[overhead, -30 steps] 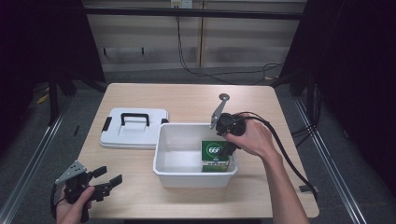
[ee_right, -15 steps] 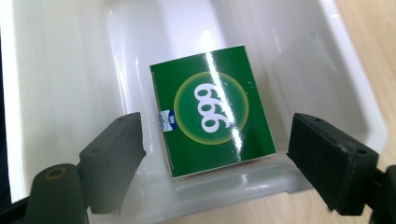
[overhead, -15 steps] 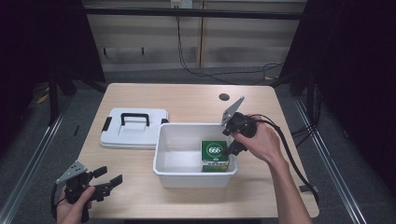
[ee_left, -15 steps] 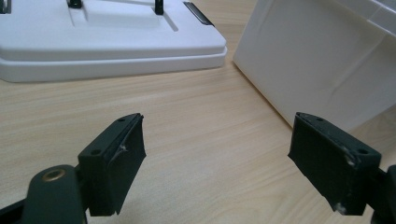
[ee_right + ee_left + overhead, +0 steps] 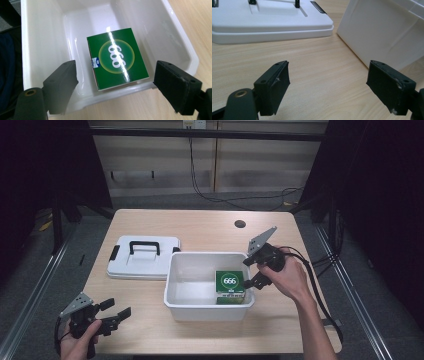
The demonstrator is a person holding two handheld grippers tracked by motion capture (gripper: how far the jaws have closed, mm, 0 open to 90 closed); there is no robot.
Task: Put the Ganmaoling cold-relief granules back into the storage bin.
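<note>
High view: right tongs (image 5: 256,270) have drawn back, spread and empty
Green box (image 5: 229,286) rests in white bin (image 5: 186,302); placing looks done; left tongs (image 5: 114,316) wait spread, lower left.

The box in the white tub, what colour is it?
The box is green, with white "666" in a yellowish ring. It shows best in the right gripper view.
</note>
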